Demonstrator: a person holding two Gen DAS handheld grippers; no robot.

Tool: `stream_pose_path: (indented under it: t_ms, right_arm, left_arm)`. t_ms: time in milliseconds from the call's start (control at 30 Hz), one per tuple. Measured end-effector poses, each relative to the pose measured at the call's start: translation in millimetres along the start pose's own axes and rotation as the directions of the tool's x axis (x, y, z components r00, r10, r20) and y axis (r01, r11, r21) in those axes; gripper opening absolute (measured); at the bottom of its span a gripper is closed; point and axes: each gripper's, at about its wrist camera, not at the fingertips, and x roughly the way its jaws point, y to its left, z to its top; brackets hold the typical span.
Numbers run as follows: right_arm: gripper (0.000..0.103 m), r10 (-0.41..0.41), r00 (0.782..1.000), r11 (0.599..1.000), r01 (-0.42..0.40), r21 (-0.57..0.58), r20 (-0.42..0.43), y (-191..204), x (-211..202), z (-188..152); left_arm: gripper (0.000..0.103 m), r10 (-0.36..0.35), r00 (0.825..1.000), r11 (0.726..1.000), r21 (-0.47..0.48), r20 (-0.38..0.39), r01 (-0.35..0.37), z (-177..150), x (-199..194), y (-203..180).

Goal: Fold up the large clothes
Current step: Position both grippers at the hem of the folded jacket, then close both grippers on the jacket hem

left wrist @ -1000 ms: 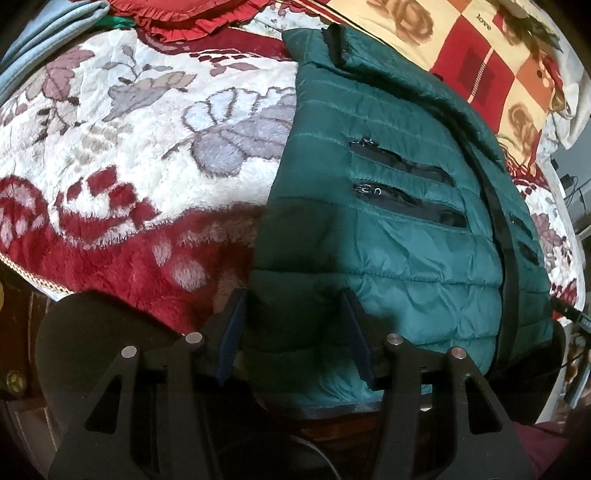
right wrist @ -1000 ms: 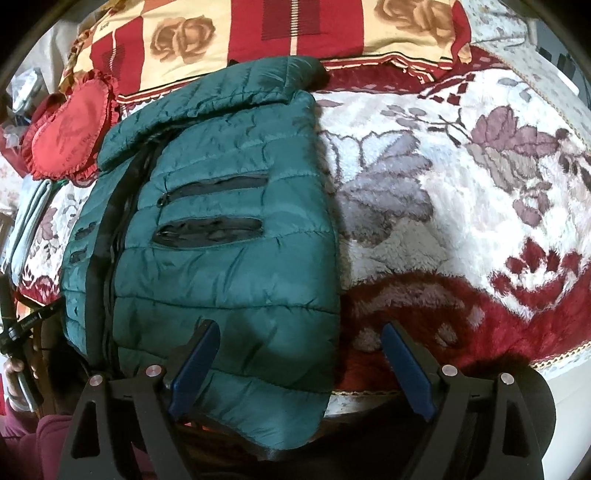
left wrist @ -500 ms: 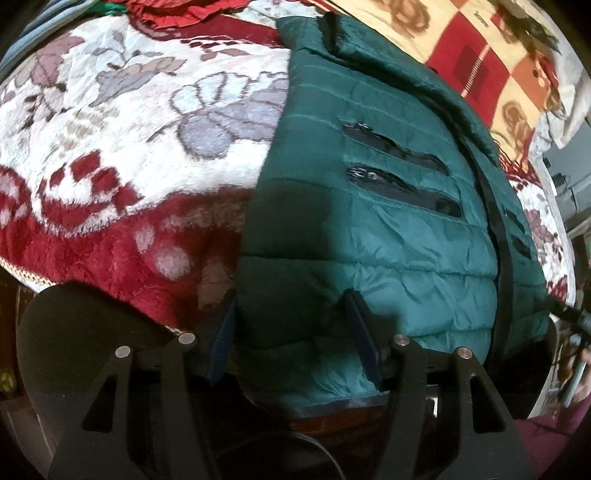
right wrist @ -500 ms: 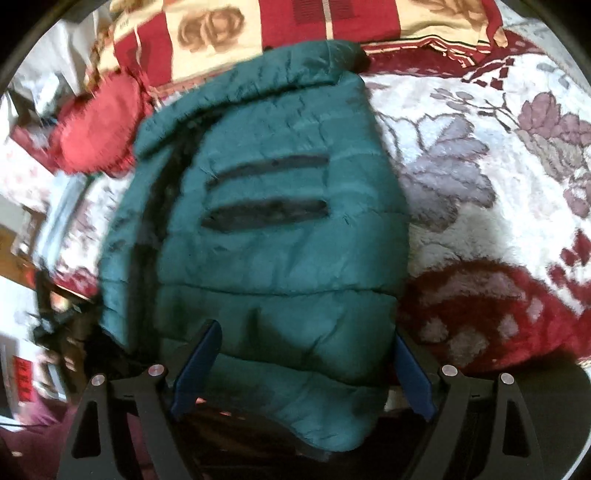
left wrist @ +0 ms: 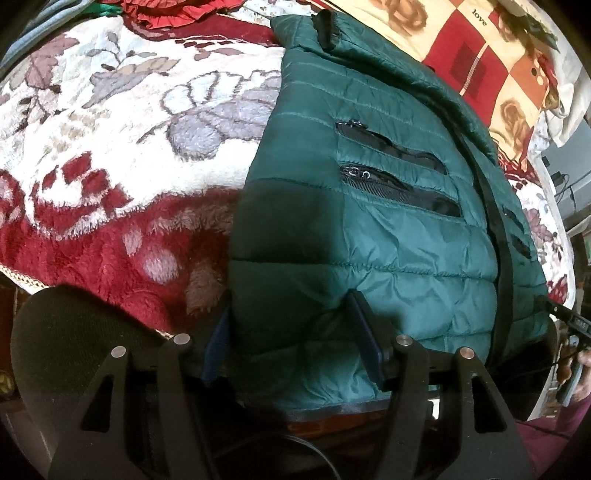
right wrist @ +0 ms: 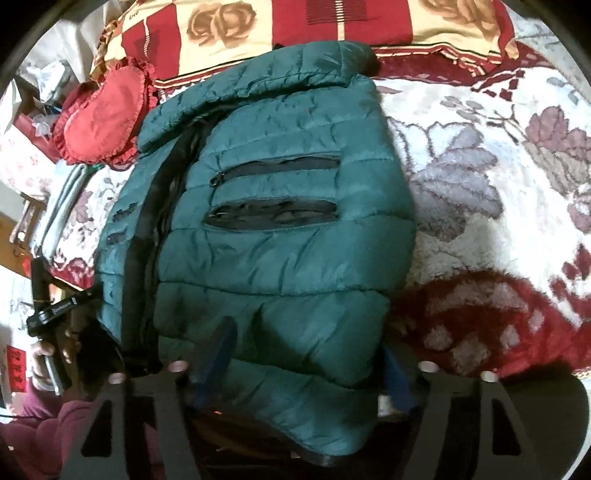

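A dark green puffer jacket [left wrist: 388,229] [right wrist: 280,258] lies flat on the bed, collar at the far end, two open zip pockets facing up. My left gripper [left wrist: 291,339] straddles the near hem at the jacket's left corner. Its jaws are easing open, and the padded cloth still fills the gap and creases against the fingers [left wrist: 364,343]. My right gripper [right wrist: 306,362] straddles the hem at the right corner. Its jaws are closing, with the hem bunched between the blue pads [right wrist: 218,350].
A fluffy cream and red floral blanket [left wrist: 129,147] [right wrist: 498,221] covers the bed. A red heart cushion [right wrist: 103,118] and a rose-patterned quilt [right wrist: 295,26] lie at the far end. Folded pale cloth [right wrist: 62,206] sits at the left. The bed's near edge runs under both grippers.
The right jaws have narrowed onto the hem, after the right gripper slid left so the corner sits between them. The left jaws have widened a little around the same corner.
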Motion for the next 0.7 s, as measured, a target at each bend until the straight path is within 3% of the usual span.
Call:
stream_pose_path:
  t_ms: [267, 533, 700]
  right_arm:
    - [0.05, -0.016, 1.0, 0.997, 0.016, -0.071, 0.005, 8, -6, 1]
    - [0.05, -0.04, 0.999, 0.996, 0.039, -0.086, -0.013, 11, 3, 1]
    - [0.053, -0.042, 0.999, 0.996, 0.039, -0.085, -0.034, 7, 12, 0]
  left_arm:
    - [0.06, 0.042, 0.999, 0.999, 0.034, 0.014, -0.042, -2, -1, -9]
    - [0.06, 0.084, 0.996, 0.994, 0.066, 0.03, -0.086, -4, 0, -15]
    - [0.065, 0.082, 0.996, 0.994, 0.072, 0.019, -0.083, -6, 5, -14]
